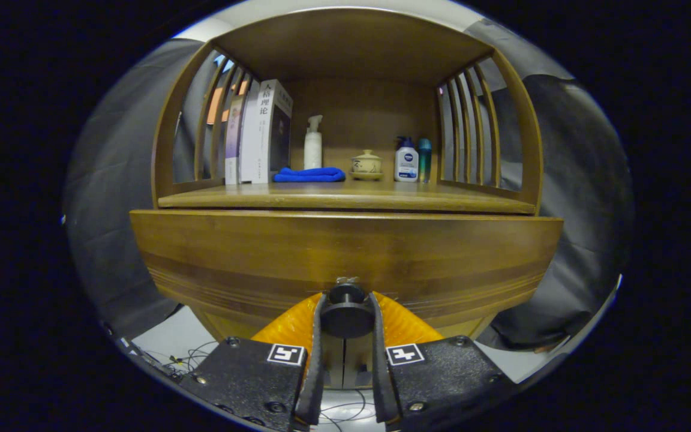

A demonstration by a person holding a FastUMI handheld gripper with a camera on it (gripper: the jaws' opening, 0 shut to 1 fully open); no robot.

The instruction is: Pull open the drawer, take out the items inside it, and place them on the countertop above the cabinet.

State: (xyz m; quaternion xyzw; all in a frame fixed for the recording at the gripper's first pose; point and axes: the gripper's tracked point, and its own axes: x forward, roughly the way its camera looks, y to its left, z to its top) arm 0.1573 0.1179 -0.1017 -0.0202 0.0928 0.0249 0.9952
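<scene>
Wooden drawer (345,252), gripper (346,303) clamping knob (346,312)

The light is dim and warm, and it falls softly from above onto the countertop (345,195), so the books (258,135), blue cloth (311,174) and bottles (406,161) look clear and sharp. The drawer front (345,252) has a soft shine across its wood, while the roof of the cabinet (351,45) and the space under the drawer sit in dark shadow. The picture bends like a fish bowl, so straight edges curve near the sides, and the gripper (346,312), with its two fingers closed on the dark drawer knob (346,309), looks big, dark and a little blurry.
</scene>
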